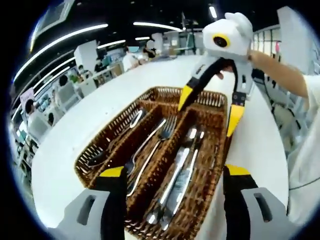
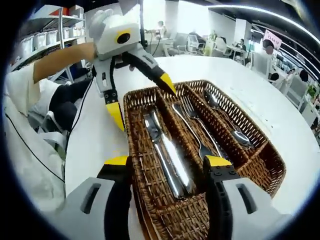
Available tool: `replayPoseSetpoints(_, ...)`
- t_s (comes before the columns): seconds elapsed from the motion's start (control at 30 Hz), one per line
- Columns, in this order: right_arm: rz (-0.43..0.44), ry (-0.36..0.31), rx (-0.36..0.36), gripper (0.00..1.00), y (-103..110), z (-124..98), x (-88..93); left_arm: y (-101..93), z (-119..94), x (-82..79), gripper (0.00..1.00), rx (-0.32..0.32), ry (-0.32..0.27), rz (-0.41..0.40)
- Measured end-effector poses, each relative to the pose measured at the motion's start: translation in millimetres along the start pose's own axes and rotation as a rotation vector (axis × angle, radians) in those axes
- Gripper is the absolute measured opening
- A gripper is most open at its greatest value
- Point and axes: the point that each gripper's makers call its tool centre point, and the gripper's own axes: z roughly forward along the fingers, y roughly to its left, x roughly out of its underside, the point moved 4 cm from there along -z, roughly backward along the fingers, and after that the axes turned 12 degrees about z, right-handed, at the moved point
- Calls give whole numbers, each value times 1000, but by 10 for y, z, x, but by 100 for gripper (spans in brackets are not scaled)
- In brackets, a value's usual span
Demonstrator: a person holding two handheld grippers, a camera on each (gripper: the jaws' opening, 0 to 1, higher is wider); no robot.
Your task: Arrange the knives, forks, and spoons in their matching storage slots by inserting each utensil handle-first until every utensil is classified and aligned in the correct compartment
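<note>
A brown wicker basket (image 1: 109, 126) (image 2: 272, 172) with three long slots lies on a white round table (image 1: 65, 140) (image 2: 265, 95). Knives (image 1: 177, 180) (image 2: 167, 150) fill one outer slot, forks (image 1: 150, 147) (image 2: 197, 127) the middle one, spoons (image 1: 117, 135) (image 2: 235, 132) the other outer slot. My left gripper (image 1: 175, 171) (image 2: 142, 99) is open at one short end of the basket and holds nothing. Facing it over the opposite end, my right gripper (image 2: 167, 161) (image 1: 210, 108) is also open and holds nothing, its yellow-tipped jaws straddling the knife slot.
A person's arm (image 1: 280, 72) (image 2: 60, 57) in a white sleeve reaches to each gripper along the table's edge. Beyond the table are seated people, chairs (image 2: 192, 42) and shelving (image 2: 42, 37). Bare tabletop lies on both long sides of the basket.
</note>
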Motion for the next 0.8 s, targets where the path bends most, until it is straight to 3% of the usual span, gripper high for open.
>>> replayPoseSetpoints(0.1,-6,-30,13,73,20,-30,30,79,29,-15,99,-41,-28,-20)
replayPoseSetpoints(0.17,13,-78,9,79,43,-53,0,112,25,-35,100,-94,-45,-75)
replayPoseSetpoints(0.27,1,-108,33,86,-10,-115,-4,129,-5,-81,100,-133,-84,-66)
replayPoseSetpoints(0.3,-12,-131,48,93,11,-168,19,129,-19,-100,100,-150,-97,-51)
replayPoseSetpoints(0.6,21,-170,70,100,84,-262,73,36,-55,-27,100,-214,-97,-85)
replayPoseSetpoints(0.8,43,-209,128,100,67,-393,98,72,-162,-57,100,-304,-128,-100)
